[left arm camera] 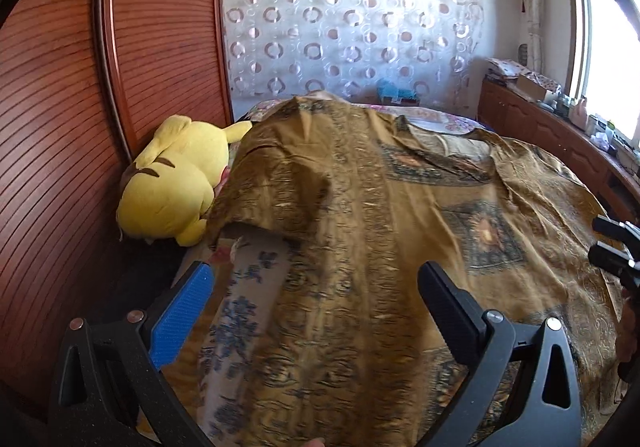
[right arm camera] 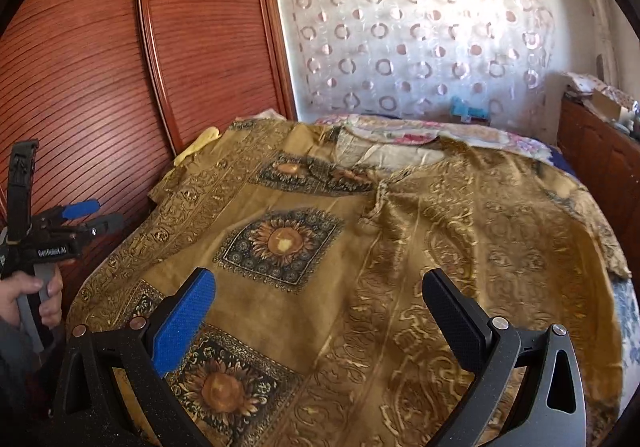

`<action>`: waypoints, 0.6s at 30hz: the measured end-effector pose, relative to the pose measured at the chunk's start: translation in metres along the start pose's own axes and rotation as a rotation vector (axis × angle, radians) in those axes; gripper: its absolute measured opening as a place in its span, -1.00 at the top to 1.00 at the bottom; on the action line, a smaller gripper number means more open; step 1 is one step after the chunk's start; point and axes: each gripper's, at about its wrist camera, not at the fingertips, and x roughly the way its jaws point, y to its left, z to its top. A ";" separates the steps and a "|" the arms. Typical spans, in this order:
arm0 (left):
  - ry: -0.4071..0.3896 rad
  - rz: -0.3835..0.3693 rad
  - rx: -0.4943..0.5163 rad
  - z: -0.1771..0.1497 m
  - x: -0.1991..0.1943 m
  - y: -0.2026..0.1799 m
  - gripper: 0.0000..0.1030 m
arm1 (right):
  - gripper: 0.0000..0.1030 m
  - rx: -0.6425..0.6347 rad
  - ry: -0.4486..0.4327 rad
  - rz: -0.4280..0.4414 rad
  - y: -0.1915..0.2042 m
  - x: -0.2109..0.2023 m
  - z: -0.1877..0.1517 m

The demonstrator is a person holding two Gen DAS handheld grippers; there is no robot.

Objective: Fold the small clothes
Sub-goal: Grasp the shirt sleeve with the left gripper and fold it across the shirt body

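Clearly spread wide, both pairs of fingers, gripping nothing. Left gripper (left arm camera: 316, 307) hovering over the near left part of the golden-brown patterned shirt with sunflower squares (left arm camera: 400, 215), blue-padded finger (left arm camera: 184, 311) out beyond its left edge above the floral bed sheet (left arm camera: 244, 287), black finger (left arm camera: 448, 307) over the cloth itself. Right gripper (right arm camera: 320, 311) poised above the shirt's (right arm camera: 400, 239) middle, near the sunflower square just ahead of its blue finger (right arm camera: 184, 319). Shirt laid flat on the bed, neckline far from the fingers, left sleeve already turned over ahead of the left fingers and close beside the yellow plush toy (left arm camera: 172, 183).

Likely slips: pinching sheet together with the thin, slippery-looking cloth; catching only one layer so the fold drags crooked; sweeping the sleeve against the plush toy; uneven pulls from the two hands leaving wrinkles.
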 end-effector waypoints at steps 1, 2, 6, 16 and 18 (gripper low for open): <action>0.005 -0.007 -0.012 0.001 0.002 0.005 -0.99 | -1.00 -0.007 0.011 0.003 0.000 0.005 0.001; 0.009 -0.019 -0.029 0.003 0.005 0.012 -0.99 | -1.00 -0.019 0.022 0.003 0.000 0.008 0.002; 0.033 -0.022 -0.054 0.012 0.019 0.031 -0.90 | -1.00 -0.065 0.066 0.004 0.000 0.016 0.002; 0.139 -0.044 -0.146 0.025 0.072 0.060 -0.09 | -1.00 -0.099 0.150 0.009 -0.004 0.016 0.006; 0.160 -0.070 -0.188 0.025 0.082 0.068 0.04 | -1.00 -0.115 0.149 -0.001 -0.003 0.013 0.007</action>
